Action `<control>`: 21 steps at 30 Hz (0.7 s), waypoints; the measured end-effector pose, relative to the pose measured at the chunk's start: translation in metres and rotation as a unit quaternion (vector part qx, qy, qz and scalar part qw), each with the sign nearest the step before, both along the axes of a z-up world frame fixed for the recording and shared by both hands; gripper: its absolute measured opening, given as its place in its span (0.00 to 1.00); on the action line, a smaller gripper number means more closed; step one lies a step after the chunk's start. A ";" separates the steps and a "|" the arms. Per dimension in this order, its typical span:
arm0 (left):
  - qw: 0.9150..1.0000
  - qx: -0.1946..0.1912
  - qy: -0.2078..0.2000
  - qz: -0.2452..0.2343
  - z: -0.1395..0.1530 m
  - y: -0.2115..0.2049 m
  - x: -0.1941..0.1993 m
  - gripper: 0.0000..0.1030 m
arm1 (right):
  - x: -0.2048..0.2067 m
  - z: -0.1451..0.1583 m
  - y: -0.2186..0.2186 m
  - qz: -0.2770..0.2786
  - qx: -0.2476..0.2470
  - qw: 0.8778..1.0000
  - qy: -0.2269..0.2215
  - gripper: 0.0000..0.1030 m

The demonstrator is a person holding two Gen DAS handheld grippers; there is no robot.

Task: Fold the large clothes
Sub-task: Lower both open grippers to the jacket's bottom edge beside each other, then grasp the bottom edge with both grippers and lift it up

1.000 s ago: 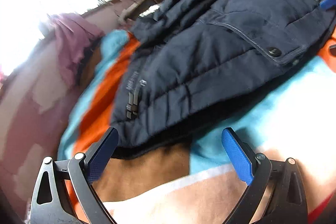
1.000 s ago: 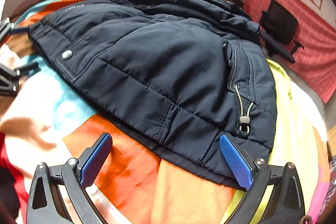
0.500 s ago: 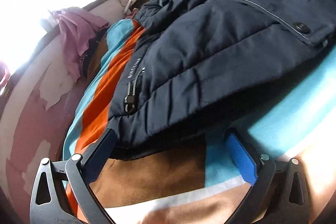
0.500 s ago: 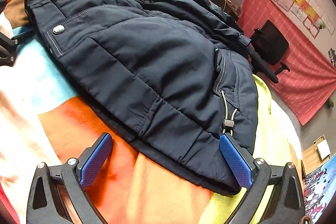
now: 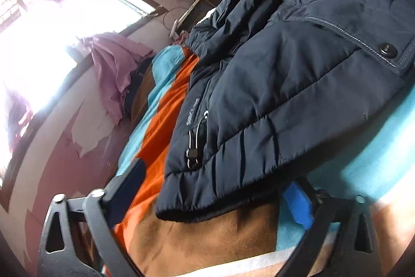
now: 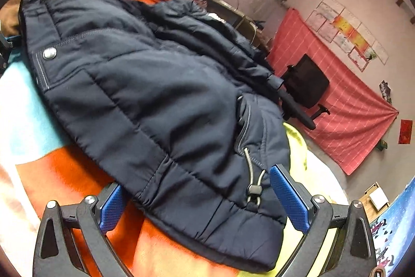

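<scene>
Navy padded jacket (image 5: 298, 85) lying on striped blanket (image 5: 160, 126); left gripper (image 5: 212, 196) and right gripper (image 6: 197, 199) both spread wide, now straddling its hem, nearer than before.

The jacket (image 6: 160, 100) is matt navy quilted cloth with a shiny metal snap (image 6: 49, 53) near its edge. Under the jacket lies a soft, fuzzy fleece blanket (image 5: 207, 238). Behind the jacket, peeling paint (image 5: 85, 126) roughens the wall and a red cloth (image 6: 345, 105) hangs.
</scene>
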State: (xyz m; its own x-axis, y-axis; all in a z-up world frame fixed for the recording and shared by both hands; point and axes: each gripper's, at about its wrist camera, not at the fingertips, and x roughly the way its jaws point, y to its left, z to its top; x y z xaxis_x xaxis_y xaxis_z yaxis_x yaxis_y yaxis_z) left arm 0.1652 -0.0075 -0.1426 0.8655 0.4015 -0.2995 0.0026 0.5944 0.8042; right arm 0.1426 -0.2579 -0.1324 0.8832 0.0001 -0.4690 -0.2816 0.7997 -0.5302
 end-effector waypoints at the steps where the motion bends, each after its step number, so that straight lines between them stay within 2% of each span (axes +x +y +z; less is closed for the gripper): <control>1: 1.000 0.000 0.002 -0.009 0.002 0.000 -0.001 0.81 | 0.000 0.003 0.000 0.004 0.006 1.000 -0.002 0.86; 3: 1.000 -0.003 0.006 -0.018 0.003 -0.002 -0.005 0.76 | -0.002 0.006 0.001 0.012 0.013 1.000 -0.003 0.69; 4: 1.000 -0.006 0.010 -0.022 0.005 -0.003 -0.006 0.69 | -0.002 0.008 0.002 0.020 0.016 1.000 -0.001 0.64; 5: 0.999 -0.011 0.015 -0.029 0.007 -0.004 -0.007 0.58 | -0.003 0.009 0.005 0.023 0.017 1.000 0.000 0.55; 6: 0.999 -0.015 0.021 -0.035 0.007 -0.005 -0.008 0.52 | -0.003 0.011 0.006 0.028 0.020 0.999 0.002 0.48; 8: 0.998 -0.027 0.035 -0.049 0.011 -0.006 -0.009 0.34 | -0.006 0.013 0.008 0.033 0.029 0.999 0.003 0.41; 10: 0.996 -0.039 0.045 -0.061 0.013 -0.008 -0.010 0.24 | -0.006 0.017 0.006 0.037 0.045 0.998 0.006 0.38; 14: 0.995 -0.057 0.044 -0.073 0.025 -0.015 -0.010 0.14 | -0.004 0.023 0.002 0.038 0.082 0.996 0.016 0.23; 21: 0.987 -0.129 0.064 -0.073 0.068 -0.018 -0.006 0.08 | -0.002 0.047 -0.004 0.037 0.137 0.990 0.018 0.12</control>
